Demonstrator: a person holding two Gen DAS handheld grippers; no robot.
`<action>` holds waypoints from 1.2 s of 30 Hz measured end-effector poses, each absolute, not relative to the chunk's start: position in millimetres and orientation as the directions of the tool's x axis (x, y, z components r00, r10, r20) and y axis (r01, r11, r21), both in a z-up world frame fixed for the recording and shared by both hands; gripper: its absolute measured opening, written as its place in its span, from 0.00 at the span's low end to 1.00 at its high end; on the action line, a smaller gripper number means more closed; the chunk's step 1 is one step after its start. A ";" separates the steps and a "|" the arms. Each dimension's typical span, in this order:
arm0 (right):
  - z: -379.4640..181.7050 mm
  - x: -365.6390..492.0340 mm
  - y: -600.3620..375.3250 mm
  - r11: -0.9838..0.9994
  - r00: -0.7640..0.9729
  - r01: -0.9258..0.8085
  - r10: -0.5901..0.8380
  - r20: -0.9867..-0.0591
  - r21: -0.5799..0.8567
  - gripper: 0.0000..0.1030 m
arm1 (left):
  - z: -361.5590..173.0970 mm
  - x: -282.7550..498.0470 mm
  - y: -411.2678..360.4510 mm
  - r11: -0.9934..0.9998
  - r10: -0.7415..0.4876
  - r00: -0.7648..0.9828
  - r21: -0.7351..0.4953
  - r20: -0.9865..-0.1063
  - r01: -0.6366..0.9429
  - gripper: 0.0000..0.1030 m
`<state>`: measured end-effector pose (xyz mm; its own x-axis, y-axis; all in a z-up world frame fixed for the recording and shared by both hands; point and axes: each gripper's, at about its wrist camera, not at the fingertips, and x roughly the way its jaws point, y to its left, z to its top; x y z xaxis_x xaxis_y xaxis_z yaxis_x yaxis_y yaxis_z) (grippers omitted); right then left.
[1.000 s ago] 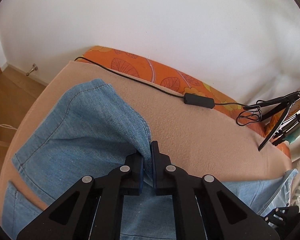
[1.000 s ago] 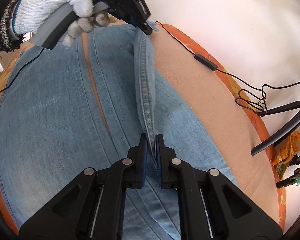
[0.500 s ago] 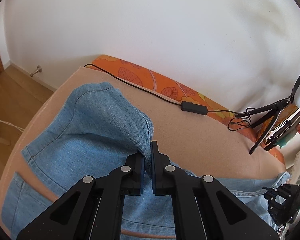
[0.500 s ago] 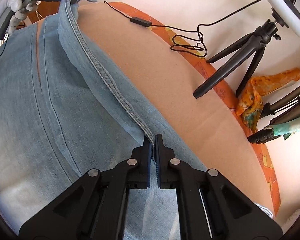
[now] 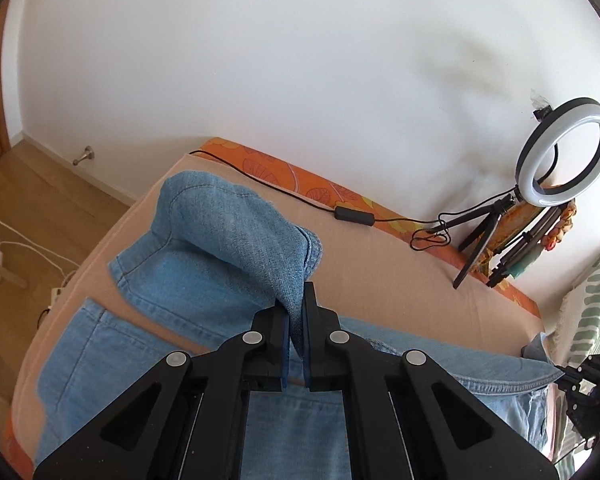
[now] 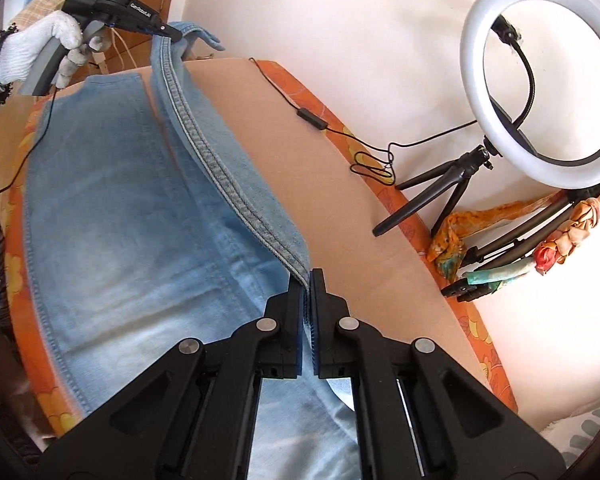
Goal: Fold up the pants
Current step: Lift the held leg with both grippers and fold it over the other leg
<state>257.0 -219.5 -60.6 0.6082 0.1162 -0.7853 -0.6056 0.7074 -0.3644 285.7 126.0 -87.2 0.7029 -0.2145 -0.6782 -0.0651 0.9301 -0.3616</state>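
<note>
Blue jeans (image 6: pixel 112 216) spread on a bed (image 6: pixel 332 216) are lifted along one side seam, clenched at each end by the left gripper (image 5: pixel 297 328) and right gripper (image 6: pixel 307 312), apparently so one leg can be folded over the other.

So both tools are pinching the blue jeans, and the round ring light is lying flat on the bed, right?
Not quite. Both tools, left and right, do pinch the jeans, but the ring light stands upright on its small tripod, as the right wrist view shows.
</note>
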 end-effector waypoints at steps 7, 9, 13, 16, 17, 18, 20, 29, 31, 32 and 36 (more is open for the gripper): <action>-82.7 180.7 -187.0 0.677 0.528 -0.669 0.142 -0.837 -0.307 0.03 | -107.2 205.4 141.4 0.919 -0.227 0.702 -0.387 -0.675 -0.075 0.03; -94.1 161.7 -180.0 0.669 0.509 -0.681 0.141 -0.849 -0.297 0.03 | -115.4 184.9 144.5 0.913 -0.233 0.700 -0.399 -0.675 -0.080 0.03; -109.1 129.2 -172.2 0.677 0.465 -0.696 0.169 -0.869 -0.241 0.03 | -139.0 153.2 150.1 0.904 -0.229 0.683 -0.412 -0.693 -0.115 0.03; -126.1 111.4 -161.9 0.655 0.442 -0.716 0.156 -0.883 -0.242 0.03 | -160.1 136.4 158.7 0.885 -0.232 0.665 -0.437 -0.710 -0.158 0.03; -130.7 107.8 -159.3 0.652 0.432 -0.720 0.156 -0.888 -0.236 0.03 | -168.2 132.0 161.6 0.876 -0.241 0.655 -0.451 -0.716 -0.170 0.03; -134.2 106.2 -158.5 0.657 0.420 -0.721 0.161 -0.893 -0.220 0.03 | -175.7 128.0 164.5 0.873 -0.245 0.639 -0.453 -0.729 -0.183 0.05; -139.8 105.3 -158.1 0.666 0.403 -0.718 0.162 -0.901 -0.201 0.03 | -185.7 121.0 167.0 0.876 -0.237 0.621 -0.441 -0.747 -0.197 0.11; -154.0 106.3 -153.3 0.645 0.373 -0.736 0.135 -0.918 -0.204 0.03 | -186.3 90.8 197.9 0.876 -0.160 0.648 -0.409 -0.745 -0.254 0.15; -154.1 108.0 -154.8 0.656 0.362 -0.732 0.143 -0.921 -0.186 0.03 | -178.7 92.9 199.3 0.893 -0.124 0.654 -0.371 -0.746 -0.254 0.15; -153.5 108.6 -156.1 0.663 0.362 -0.727 0.148 -0.920 -0.179 0.03 | -173.5 95.5 198.4 0.903 -0.108 0.656 -0.350 -0.747 -0.250 0.17; -151.2 110.3 -159.9 0.684 0.359 -0.712 0.163 -0.919 -0.157 0.03 | -151.4 114.6 182.5 0.947 -0.033 0.659 -0.235 -0.752 -0.221 0.30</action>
